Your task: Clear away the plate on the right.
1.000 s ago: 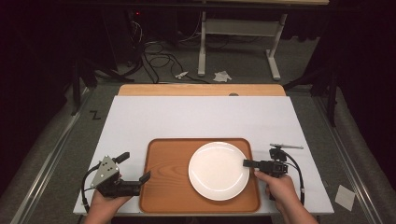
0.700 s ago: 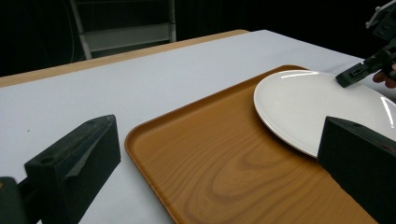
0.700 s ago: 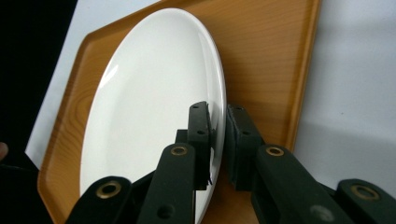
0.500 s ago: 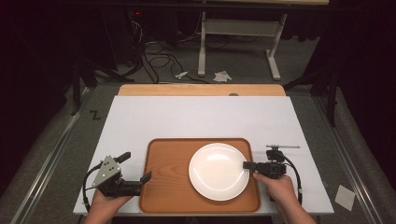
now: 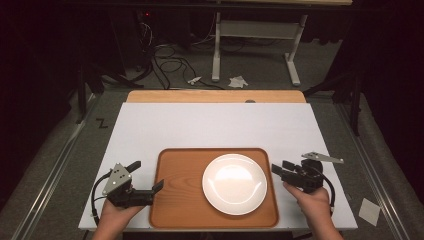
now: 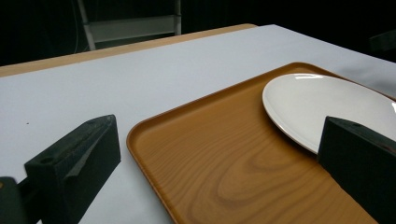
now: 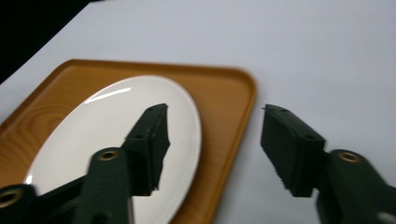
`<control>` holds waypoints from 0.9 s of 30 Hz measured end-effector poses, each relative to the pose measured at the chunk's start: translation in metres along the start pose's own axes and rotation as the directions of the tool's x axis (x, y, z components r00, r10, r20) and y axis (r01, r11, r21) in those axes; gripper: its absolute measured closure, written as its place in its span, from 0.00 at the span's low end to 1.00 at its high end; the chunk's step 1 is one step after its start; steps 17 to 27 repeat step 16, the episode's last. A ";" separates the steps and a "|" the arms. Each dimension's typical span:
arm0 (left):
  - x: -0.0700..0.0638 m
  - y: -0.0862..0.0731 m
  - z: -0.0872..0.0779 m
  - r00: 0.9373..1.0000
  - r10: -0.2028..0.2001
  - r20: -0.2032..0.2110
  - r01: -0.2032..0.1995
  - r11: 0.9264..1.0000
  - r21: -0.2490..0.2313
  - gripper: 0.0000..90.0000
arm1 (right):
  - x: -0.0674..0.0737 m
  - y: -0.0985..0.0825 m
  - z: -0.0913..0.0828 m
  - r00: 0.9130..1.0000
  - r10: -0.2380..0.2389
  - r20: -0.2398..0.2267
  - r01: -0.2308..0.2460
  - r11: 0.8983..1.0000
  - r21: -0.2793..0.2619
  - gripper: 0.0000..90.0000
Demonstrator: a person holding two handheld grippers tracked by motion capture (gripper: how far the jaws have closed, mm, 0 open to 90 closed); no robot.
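Note:
A wooden tray (image 5: 180,200) lies at the near middle of the white table, with a bare white plate (image 5: 234,184) on its right half. My left gripper (image 5: 146,176) is open at the tray's left edge. In the left gripper view its jaws stand wide apart on either side of the tray's (image 6: 224,177) corner, with the plate (image 6: 327,102) behind the right jaw. My right gripper (image 5: 279,171) is open at the tray's right edge. Its own view has one jaw over the plate (image 7: 107,126) and the other over the table, past the tray rim (image 7: 229,93). Neither gripper holds anything.
The white table top (image 5: 210,125) stretches bare beyond the tray to a wooden strip (image 5: 215,96) at its far edge. Behind the table, cables and a metal desk frame (image 5: 250,30) stand on the dark floor.
The right gripper has shifted slightly to the right beside the tray's edge. The left gripper has hardly moved. Both have stayed open.

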State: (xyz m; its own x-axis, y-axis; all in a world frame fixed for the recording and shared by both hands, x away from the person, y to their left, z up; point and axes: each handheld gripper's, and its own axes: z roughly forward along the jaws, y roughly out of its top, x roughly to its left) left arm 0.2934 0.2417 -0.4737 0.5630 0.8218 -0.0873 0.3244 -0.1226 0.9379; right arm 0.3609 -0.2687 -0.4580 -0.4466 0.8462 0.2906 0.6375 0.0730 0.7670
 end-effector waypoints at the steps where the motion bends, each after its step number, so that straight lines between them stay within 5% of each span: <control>1: 0.000 0.001 0.001 1.000 -0.003 -0.002 0.003 1.000 -0.001 0.00 | -0.003 0.000 -0.010 0.998 -0.051 0.034 0.053 0.998 -0.047 0.36; 2: 0.001 0.001 0.002 1.000 -0.001 -0.002 0.001 1.000 -0.001 0.00 | -0.003 0.000 -0.010 0.998 -0.051 0.034 0.053 0.998 -0.047 0.36; 5: 0.002 0.004 0.008 1.000 0.004 -0.002 -0.004 1.000 -0.001 0.00 | -0.009 -0.006 -0.028 0.987 -0.140 0.079 0.149 0.980 -0.132 0.18; 9: 0.001 0.006 0.016 1.000 0.010 0.002 -0.010 1.000 0.007 0.00 | -0.020 -0.012 -0.042 0.985 -0.152 0.079 0.163 0.971 -0.173 0.01; 15: -0.001 0.009 0.021 1.000 0.023 0.013 -0.024 1.000 0.013 0.00 | -0.031 -0.019 -0.061 0.986 -0.135 0.098 0.153 0.964 -0.216 0.01; 27: -0.002 0.009 0.021 1.000 0.024 0.015 -0.024 1.000 0.013 0.00 | -0.031 -0.019 -0.061 0.986 -0.135 0.098 0.153 0.964 -0.216 0.01</control>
